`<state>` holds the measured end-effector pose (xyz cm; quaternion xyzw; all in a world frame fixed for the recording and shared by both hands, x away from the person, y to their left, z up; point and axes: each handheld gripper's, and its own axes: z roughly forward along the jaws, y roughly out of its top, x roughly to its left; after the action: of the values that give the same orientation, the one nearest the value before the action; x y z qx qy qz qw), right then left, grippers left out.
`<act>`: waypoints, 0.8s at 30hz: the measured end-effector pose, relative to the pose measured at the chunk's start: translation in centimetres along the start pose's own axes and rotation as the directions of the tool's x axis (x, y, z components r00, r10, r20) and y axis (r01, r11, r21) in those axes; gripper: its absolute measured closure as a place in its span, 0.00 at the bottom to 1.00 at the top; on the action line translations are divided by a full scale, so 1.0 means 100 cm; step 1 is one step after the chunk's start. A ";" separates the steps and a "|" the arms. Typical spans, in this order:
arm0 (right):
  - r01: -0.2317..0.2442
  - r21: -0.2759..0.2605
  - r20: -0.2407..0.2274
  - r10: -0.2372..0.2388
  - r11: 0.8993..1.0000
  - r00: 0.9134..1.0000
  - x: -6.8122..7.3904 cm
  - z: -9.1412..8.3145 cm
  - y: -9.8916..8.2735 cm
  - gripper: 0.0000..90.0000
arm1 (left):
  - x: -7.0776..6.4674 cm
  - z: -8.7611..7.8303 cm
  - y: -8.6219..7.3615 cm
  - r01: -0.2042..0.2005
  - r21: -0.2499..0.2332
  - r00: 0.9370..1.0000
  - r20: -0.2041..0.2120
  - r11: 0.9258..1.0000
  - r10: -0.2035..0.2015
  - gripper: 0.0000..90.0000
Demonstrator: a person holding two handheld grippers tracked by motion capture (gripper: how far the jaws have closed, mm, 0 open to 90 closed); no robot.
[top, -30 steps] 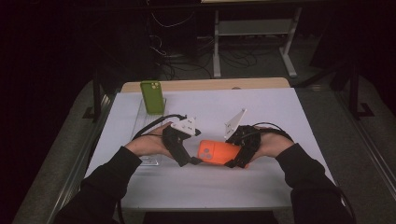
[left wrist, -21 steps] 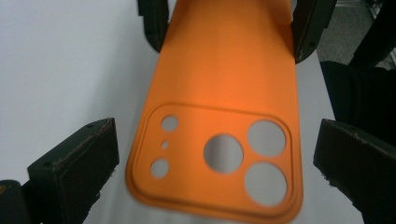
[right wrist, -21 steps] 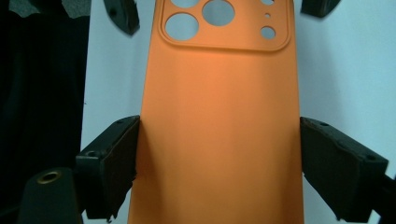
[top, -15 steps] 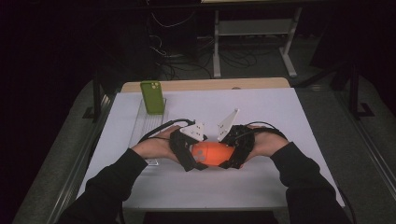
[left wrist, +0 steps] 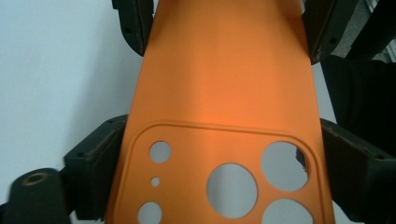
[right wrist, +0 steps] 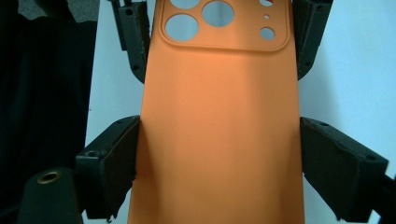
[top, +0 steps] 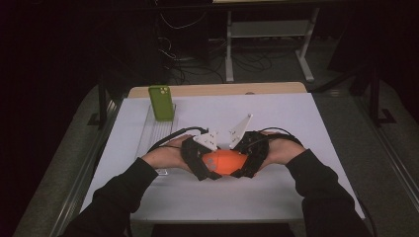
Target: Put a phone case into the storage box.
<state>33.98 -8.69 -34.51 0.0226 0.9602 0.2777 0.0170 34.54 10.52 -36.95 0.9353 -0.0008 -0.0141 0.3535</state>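
An orange phone case (top: 225, 162) with round camera holes is held just above the white table cover (top: 296, 118), between two hand-held grippers. My left gripper (top: 203, 165) is shut on the end with the camera cutouts; in the left gripper view its pads (left wrist: 100, 163) press both long edges of the case (left wrist: 224, 84). From the opposite side my right gripper (top: 246, 163) is shut on the plain end, pads (right wrist: 114, 163) against the case (right wrist: 219, 116). Each gripper's view shows the other's jaws at the top.
A green phone (top: 162, 102) stands upright at the back left, at the far end of a clear tray (top: 157, 132). A wooden strip (top: 217, 90) edges the table's far side. Metal rails run along both table sides.
The two hands have come closer together at the table's middle. The left gripper, beside the case's left end a second ago, now grips it along with the right.
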 end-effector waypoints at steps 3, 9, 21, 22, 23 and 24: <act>0.002 0.003 -0.003 -0.002 1.000 1.000 0.001 0.000 0.000 0.17 | -0.001 0.000 0.000 -0.007 0.009 1.000 0.002 1.000 0.007 0.14; 0.004 0.003 -0.018 -0.004 1.000 1.000 0.000 0.001 -0.002 0.16 | -0.001 0.001 0.002 -0.001 0.022 1.000 0.013 1.000 0.001 0.16; -0.097 -0.063 0.025 0.099 0.993 0.995 -0.001 -0.012 -0.017 0.10 | -0.005 0.003 -0.003 0.066 0.028 0.997 -0.027 0.997 -0.065 0.17; -0.128 -0.070 0.030 0.130 0.989 0.991 0.000 -0.014 -0.020 0.10 | -0.005 0.003 -0.004 0.072 0.027 0.997 -0.036 0.997 -0.071 0.17; -0.124 -0.098 0.047 0.129 0.988 0.991 -0.002 -0.015 -0.024 0.10 | -0.005 0.003 -0.005 0.090 0.016 0.995 -0.037 0.996 -0.089 0.17; -0.138 -0.115 0.064 0.146 0.984 0.987 -0.002 -0.017 -0.027 0.10 | -0.004 0.003 -0.007 0.089 0.015 0.995 -0.048 0.996 -0.088 0.17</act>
<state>34.03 -11.93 -34.50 0.1002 0.9381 0.3298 0.0331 34.10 10.80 -37.62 0.9376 0.0489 -0.0073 0.3443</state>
